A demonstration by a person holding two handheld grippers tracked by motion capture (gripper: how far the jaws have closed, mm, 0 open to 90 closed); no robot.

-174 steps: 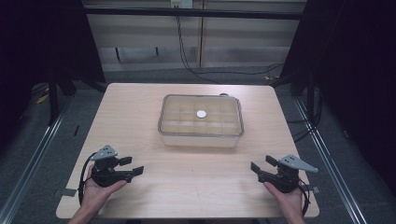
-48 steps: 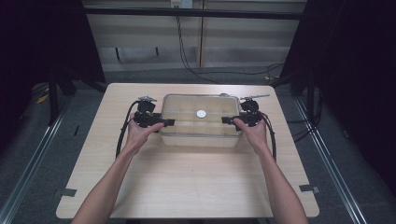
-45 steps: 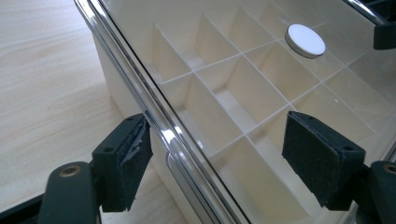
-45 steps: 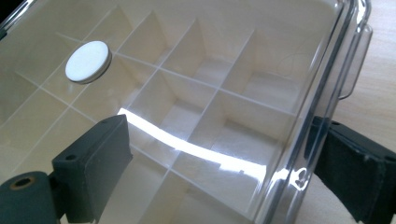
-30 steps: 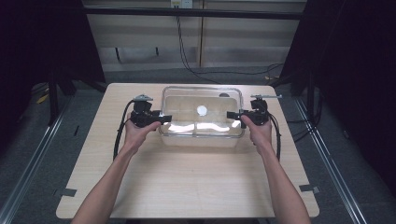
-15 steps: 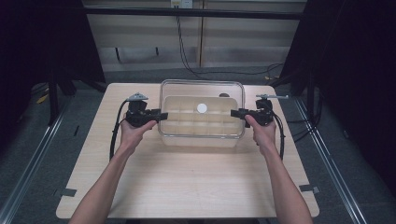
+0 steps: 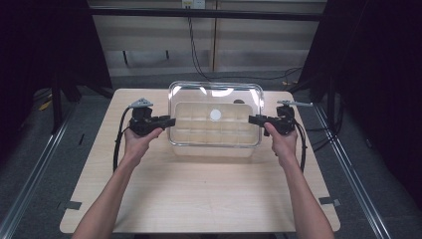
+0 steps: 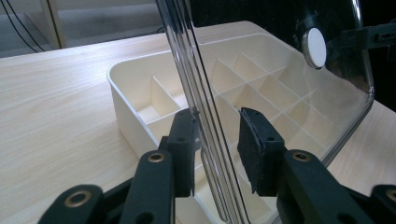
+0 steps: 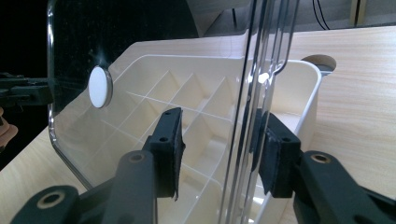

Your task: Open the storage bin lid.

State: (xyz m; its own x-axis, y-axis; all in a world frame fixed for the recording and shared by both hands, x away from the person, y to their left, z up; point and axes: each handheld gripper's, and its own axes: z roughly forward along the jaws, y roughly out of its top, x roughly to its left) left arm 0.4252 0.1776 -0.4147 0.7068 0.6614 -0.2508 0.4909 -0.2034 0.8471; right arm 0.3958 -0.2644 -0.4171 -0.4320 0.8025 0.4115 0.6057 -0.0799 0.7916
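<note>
Lid [image 7: 215, 99]: clear, lifted above the divided box [image 7: 214, 130] at table centre, long axis left-right.
Left gripper [image 7: 168, 121]: jaws straddle lid's left edge, gap visible.
Right gripper [image 7: 252, 119]: likewise at the right edge; whether either actually pinches the lid, cannot tell.

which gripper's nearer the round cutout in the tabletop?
Right. The right gripper holds the clear lid at the end beside the cutout; the left gripper is at the opposite end.

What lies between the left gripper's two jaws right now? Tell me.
The side edge of the clear lid runs between the left gripper's jaws, as the left gripper view shows; the cream divided box sits behind it.
</note>
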